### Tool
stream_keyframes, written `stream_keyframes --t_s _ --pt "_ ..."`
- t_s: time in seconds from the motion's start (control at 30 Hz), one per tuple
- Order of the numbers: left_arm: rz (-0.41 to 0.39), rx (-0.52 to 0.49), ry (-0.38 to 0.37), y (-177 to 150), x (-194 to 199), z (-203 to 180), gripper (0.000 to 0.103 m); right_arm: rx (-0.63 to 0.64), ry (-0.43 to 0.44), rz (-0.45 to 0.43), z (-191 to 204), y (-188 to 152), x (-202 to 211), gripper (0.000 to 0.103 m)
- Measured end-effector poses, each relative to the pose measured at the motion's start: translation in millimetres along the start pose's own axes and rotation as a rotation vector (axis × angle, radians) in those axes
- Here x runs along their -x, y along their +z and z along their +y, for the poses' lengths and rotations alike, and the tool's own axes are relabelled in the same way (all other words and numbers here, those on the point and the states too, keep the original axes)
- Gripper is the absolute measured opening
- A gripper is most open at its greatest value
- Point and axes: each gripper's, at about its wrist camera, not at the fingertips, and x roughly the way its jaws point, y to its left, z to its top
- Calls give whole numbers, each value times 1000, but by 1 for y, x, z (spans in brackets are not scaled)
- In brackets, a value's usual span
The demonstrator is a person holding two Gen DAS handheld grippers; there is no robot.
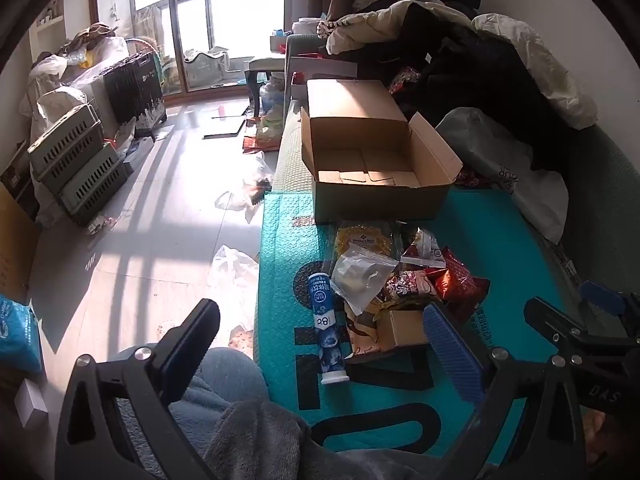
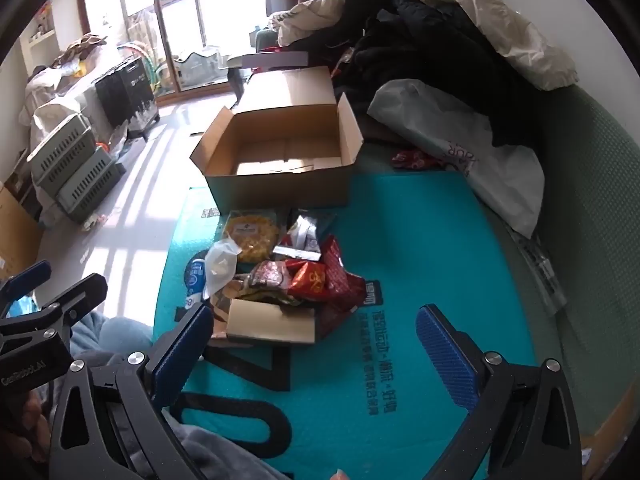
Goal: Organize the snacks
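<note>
Both tools, left tool (image 1: 320, 344) and right tool (image 2: 316, 344), gape fully wide, holding nothing. Snack pile (image 2: 288, 276) lies on the teal mat (image 2: 400, 240) just beyond their tips, before the empty cardboard box (image 2: 280, 160) toward the mat's far edge.

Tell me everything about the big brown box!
The big brown box is plain cardboard, rectangular, and stands open with its lid flap tipped back and its side flaps up. Nothing is inside; sunlight falls across its bare bottom. It sits on the teal bubble mat, just behind the pile of snacks. Neither gripper touches it.
</note>
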Motion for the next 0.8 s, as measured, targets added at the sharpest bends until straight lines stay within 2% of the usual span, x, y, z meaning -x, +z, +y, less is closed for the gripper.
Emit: stream_keyframes --t_s 0.3,0.57,0.8 --pt "-8 9 -8 1 3 1 103 13 4 7 8 1 1 103" --pt "8 28 -43 2 1 5 103 22 0 5 9 3 2 103" --pt "1 39 -35 0 4 10 103 26 -2 6 9 4 2 103"
